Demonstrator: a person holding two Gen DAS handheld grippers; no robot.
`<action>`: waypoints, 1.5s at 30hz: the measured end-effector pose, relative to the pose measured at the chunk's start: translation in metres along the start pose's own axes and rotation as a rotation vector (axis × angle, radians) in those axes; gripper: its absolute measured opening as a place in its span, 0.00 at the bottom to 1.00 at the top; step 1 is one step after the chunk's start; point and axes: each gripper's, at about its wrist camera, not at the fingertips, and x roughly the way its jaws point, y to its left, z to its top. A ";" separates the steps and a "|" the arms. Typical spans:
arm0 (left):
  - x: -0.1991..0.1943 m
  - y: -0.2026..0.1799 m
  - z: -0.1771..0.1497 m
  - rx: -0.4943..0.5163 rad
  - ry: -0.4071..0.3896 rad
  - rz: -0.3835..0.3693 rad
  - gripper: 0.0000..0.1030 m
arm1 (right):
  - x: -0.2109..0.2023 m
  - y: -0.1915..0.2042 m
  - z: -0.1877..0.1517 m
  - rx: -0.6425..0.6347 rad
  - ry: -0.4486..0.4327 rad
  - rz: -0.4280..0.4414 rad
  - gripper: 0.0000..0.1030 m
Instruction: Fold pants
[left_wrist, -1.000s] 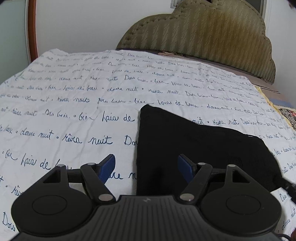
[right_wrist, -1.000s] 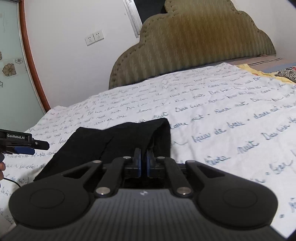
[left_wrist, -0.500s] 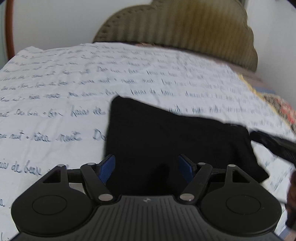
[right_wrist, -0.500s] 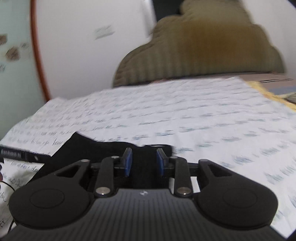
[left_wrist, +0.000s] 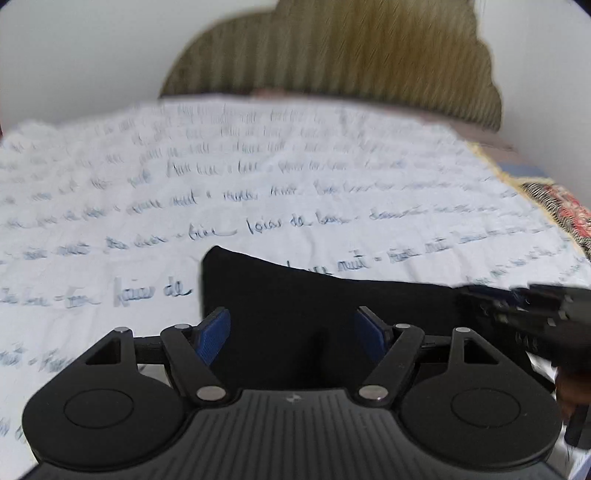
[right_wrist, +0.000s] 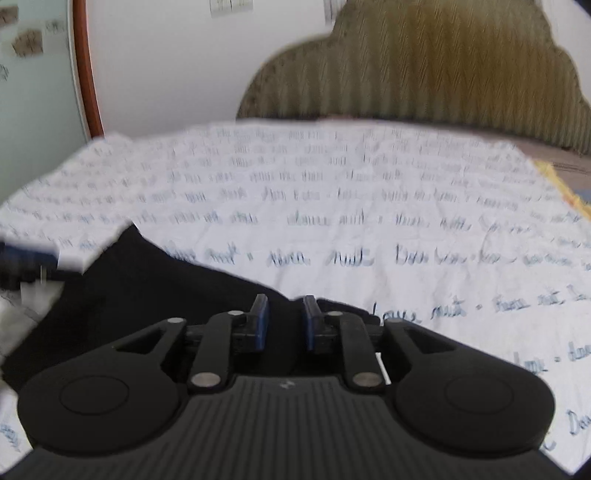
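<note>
The black pants are lying folded in a flat pile on the bed, near its front edge. They are looking soft, light and limp, so I think a corner or a folded edge is the best place to take hold. The left gripper is standing wide above them, as before. The right gripper, pressed shut a second ago, is now standing narrowly apart, holding nothing.

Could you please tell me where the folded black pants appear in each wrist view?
Left wrist: the black pants lie low and centre-right, behind the open fingers.
Right wrist: the black pants lie lower left, reaching the fingers.
Shared landmark: the olive headboard, top centre-right in both.
</note>
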 end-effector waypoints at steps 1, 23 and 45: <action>0.017 0.003 0.007 -0.014 0.034 0.022 0.72 | 0.007 -0.001 0.001 -0.006 0.009 -0.008 0.17; -0.032 -0.006 -0.070 0.116 -0.053 0.181 0.72 | -0.045 0.033 -0.045 -0.165 -0.042 -0.067 0.43; -0.011 0.073 -0.062 -0.207 0.133 -0.423 0.92 | -0.030 -0.091 -0.086 0.507 0.054 0.532 0.77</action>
